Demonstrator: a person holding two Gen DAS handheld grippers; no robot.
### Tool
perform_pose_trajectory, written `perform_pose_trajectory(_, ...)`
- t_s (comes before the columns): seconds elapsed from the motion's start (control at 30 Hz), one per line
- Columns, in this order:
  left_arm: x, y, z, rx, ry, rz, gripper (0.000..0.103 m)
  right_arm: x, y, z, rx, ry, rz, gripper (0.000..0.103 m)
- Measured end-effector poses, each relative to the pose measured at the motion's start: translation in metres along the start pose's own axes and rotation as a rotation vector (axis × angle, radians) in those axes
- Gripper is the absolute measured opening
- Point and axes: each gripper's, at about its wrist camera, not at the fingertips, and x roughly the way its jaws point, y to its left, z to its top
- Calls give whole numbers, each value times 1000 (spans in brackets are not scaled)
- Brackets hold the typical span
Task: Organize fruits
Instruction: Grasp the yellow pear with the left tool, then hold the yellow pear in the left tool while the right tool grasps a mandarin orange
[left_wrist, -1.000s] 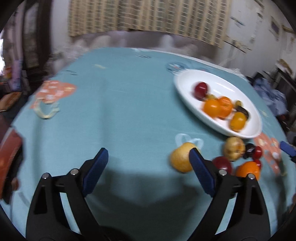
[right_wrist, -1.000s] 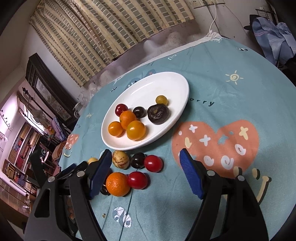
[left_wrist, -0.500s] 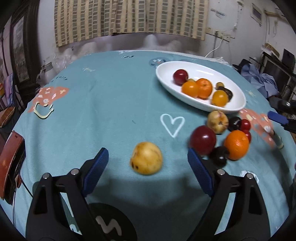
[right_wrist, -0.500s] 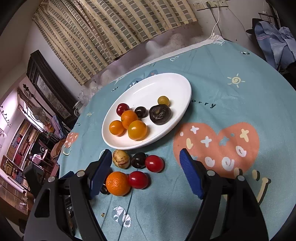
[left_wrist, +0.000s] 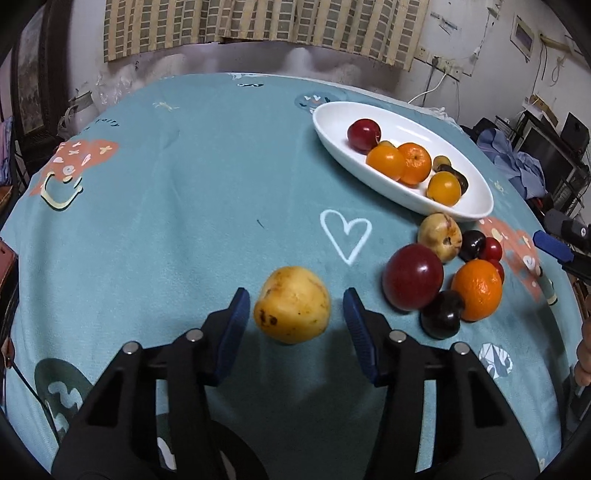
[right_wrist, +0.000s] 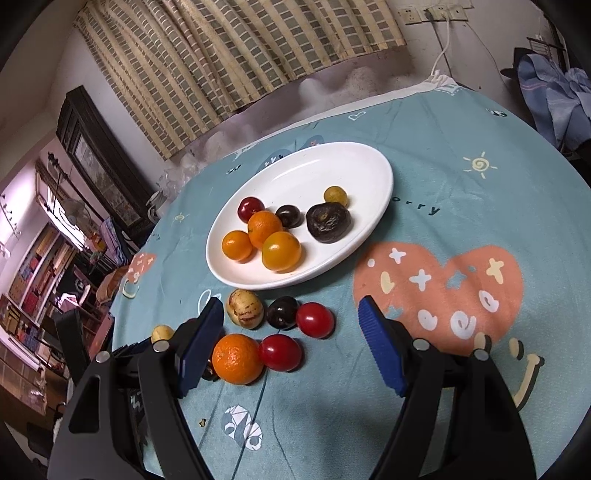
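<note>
One yellow fruit (left_wrist: 291, 310) between left hand-held gripper (left_wrist: 291, 314) pads, untouched | jaws part-open, empty

Bare cloth (left_wrist: 177, 206) left of the yellow fruit (left_wrist: 292, 311); red plum (left_wrist: 412, 282) crowds right.

Both wrist views look down, sharing the white plate (left_wrist: 476, 210).

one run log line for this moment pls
left gripper: open, straddling yellow fruit | right gripper: open, empty | plate: seven fruits
</note>
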Motion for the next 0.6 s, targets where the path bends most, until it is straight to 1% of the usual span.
perform_pose_trajectory(0.03, 0, 1, 0, -4, 2, 0, 40, 1, 3, -2, -12, 5, -2, 76)
perform_pose_trajectory(0.07, 0, 2, 0, -12, 2, 1, 38, 4, 8, -4, -34, 17, -2, 76)
perform_pose_trajectory(0.13, 0, 3, 0, -18, 0, -5, 38, 9, 19, -10, -85, 40, -2, 76)
perform_pose_trajectory(0.17, 0, 2, 0, -16, -2, -5, 38, 13, 29, -15, -133, 54, -8, 76)
perform_pose_trajectory(0.27, 0, 0, 0, -9, 0, -5, 38, 21, 42, -23, -214, 67, -34, 76)
perform_pose_trajectory(0.37, 0, 0, 0, -9, 2, -4, 38, 23, 45, -25, -257, 66, -67, 75)
perform_pose_trajectory(0.47, 0, 1, 0, -6, 2, -1, 38, 21, 57, -31, -328, 49, -43, 70)
perform_pose_trajectory(0.57, 1, 0, 0, -4, 4, 1, 38, 27, 71, -40, -417, 44, -51, 66)
perform_pose_trajectory(0.6, 1, 0, 0, -2, 4, 3, 38, 31, 74, -42, -432, 55, -51, 61)
